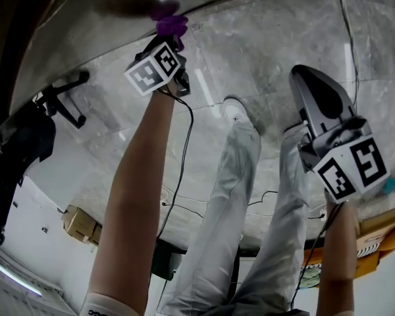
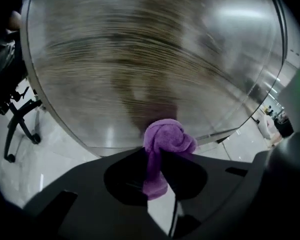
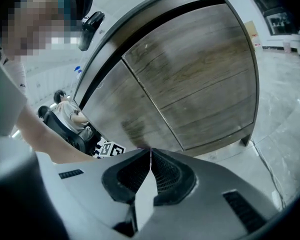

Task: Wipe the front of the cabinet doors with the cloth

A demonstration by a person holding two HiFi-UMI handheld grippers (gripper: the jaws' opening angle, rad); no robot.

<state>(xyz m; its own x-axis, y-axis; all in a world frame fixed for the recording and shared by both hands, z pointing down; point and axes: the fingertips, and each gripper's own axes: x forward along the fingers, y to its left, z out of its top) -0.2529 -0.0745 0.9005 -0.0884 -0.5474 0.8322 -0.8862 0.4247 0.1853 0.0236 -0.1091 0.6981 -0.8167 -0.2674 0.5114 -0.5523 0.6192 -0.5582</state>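
The floor (image 1: 270,51) is of pale grey, marble-like tiles with thin seams and it shines under the lamps. In the head view, a light shoe (image 1: 237,110) of the person stands on it just above the centre, toward 12 o'clock. At 10 o'clock the black base of an office chair (image 1: 62,97) rests on the tiles. At 8 o'clock a cardboard box (image 1: 79,222) sits at the floor's edge by a white wall. In the right gripper view, the wooden cabinet (image 3: 200,79) stands on the floor on a short leg (image 3: 246,140) at 4 o'clock, and a thin dark cable (image 3: 260,153) lies on the tiles just beside this leg.
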